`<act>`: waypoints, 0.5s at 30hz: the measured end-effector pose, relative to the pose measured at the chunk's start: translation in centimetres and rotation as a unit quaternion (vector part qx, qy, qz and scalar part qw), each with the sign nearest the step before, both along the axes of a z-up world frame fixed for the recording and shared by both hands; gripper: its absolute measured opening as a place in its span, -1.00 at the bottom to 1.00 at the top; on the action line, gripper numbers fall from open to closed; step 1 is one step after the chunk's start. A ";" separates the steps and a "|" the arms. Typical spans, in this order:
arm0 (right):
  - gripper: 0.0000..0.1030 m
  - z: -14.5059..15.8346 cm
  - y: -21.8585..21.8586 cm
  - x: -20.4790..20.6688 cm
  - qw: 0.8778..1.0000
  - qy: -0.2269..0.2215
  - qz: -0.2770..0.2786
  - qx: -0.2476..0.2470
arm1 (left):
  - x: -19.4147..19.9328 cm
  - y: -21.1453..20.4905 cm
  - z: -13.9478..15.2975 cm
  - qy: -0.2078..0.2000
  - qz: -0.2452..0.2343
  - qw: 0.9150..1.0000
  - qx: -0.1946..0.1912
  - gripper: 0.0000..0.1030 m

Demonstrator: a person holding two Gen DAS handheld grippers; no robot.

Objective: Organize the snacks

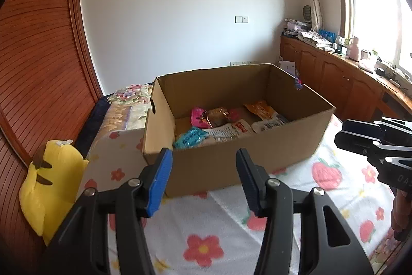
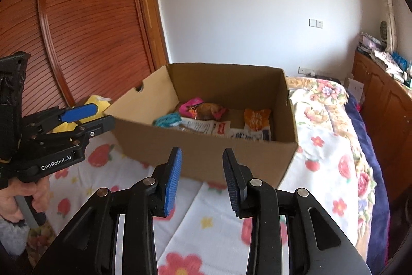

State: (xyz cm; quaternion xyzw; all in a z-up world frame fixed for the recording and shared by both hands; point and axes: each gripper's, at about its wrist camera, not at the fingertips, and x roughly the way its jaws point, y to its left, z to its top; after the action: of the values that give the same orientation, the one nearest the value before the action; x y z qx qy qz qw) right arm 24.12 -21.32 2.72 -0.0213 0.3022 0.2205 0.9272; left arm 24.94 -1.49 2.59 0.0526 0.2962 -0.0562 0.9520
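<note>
An open cardboard box (image 1: 231,164) stands on the flowered bed cover and also shows in the right wrist view (image 2: 206,159). Inside lie several snack packets: a pink one (image 1: 198,116), a teal one (image 1: 189,137), an orange one (image 1: 260,108) and white ones (image 1: 229,132). The same packets show in the right wrist view, the orange one (image 2: 257,120) at the right. My left gripper (image 1: 203,179) is open and empty, just short of the box's near wall. My right gripper (image 2: 202,179) is open and empty too, in front of the box. Each gripper shows in the other's view, the right one (image 1: 342,132) and the left one (image 2: 92,117).
A yellow plush toy (image 1: 51,184) lies at the bed's left edge against a wooden slatted wardrobe (image 1: 38,68). A folded floral quilt (image 1: 126,107) lies behind the box. A wooden cabinet (image 1: 334,79) with clutter runs under the window at right.
</note>
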 end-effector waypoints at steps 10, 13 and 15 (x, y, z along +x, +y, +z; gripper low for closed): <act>-0.35 0.5 -0.7 -6.6 1.000 -0.016 -0.020 0.009 | -7.0 -0.5 -0.4 -0.010 -0.001 1.000 -0.003 0.01; -0.34 0.5 -0.9 -7.9 1.000 -0.016 -0.024 0.012 | -8.8 -0.7 -0.5 -0.013 -0.002 1.000 0.001 0.01; -0.33 0.3 -1.0 -9.1 0.999 -0.018 -0.029 0.009 | -9.8 -0.6 -0.5 -0.018 0.001 1.000 0.003 0.01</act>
State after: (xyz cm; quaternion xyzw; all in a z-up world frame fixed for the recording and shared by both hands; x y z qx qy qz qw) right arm 15.07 -22.34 3.02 -0.0077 0.2840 0.1958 0.9386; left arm 15.17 -2.11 2.05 0.0561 0.2796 -0.0533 0.9570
